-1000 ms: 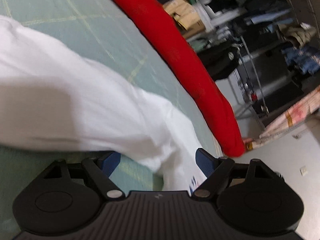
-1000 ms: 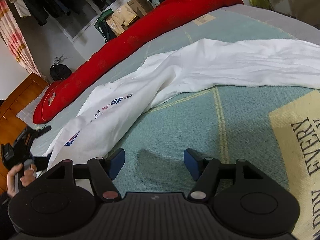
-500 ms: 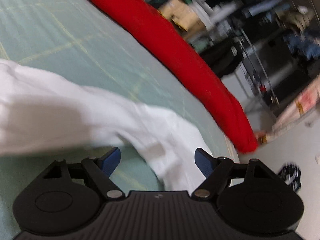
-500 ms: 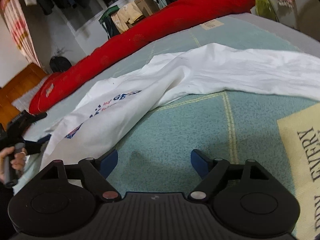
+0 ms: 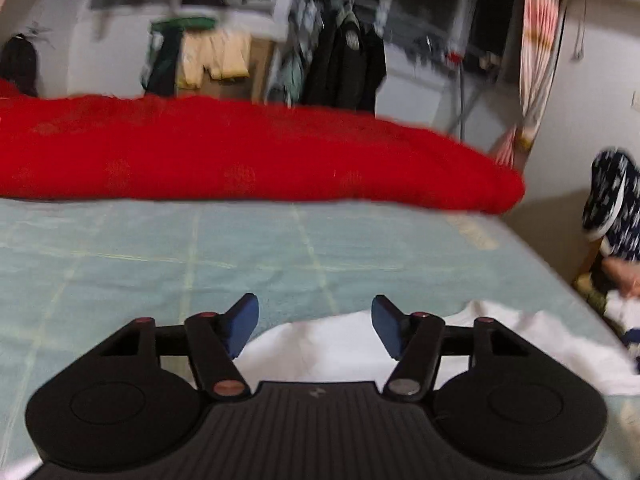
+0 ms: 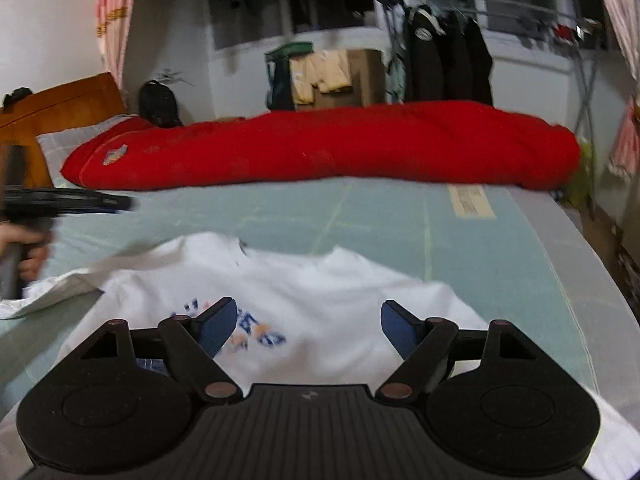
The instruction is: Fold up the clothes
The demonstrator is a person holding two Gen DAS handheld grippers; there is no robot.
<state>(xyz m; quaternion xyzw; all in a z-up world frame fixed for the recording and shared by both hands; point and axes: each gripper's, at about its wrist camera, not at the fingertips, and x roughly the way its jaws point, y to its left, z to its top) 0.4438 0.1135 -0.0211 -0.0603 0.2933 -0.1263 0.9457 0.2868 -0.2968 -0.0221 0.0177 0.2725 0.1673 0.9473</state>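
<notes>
A white T-shirt (image 6: 320,276) with a blue print (image 6: 256,330) lies spread on the teal bed cover (image 6: 400,220). My right gripper (image 6: 308,308) hovers open over its chest, with nothing between the pads. In the left wrist view the shirt's edge (image 5: 320,344) lies below my left gripper (image 5: 314,304). Its jaws are closing, the pads are still apart, and no cloth is between them. The right wrist view shows the left gripper (image 6: 68,202) at the far left above the shirt's sleeve, held by a hand (image 6: 24,248).
A long red rolled quilt (image 6: 320,144) lies across the far side of the bed. A wooden headboard (image 6: 60,100) stands at the left, with hanging clothes and a rack (image 6: 440,52) behind. The bed edge (image 6: 592,272) falls away at the right. A patterned sleeve (image 5: 608,192) shows at the right.
Both grippers rose and rolled level, so the bed now looks horizontal. The left gripper lifted off the white cloth and its jaws narrowed. The right gripper now hangs over the shirt's print.
</notes>
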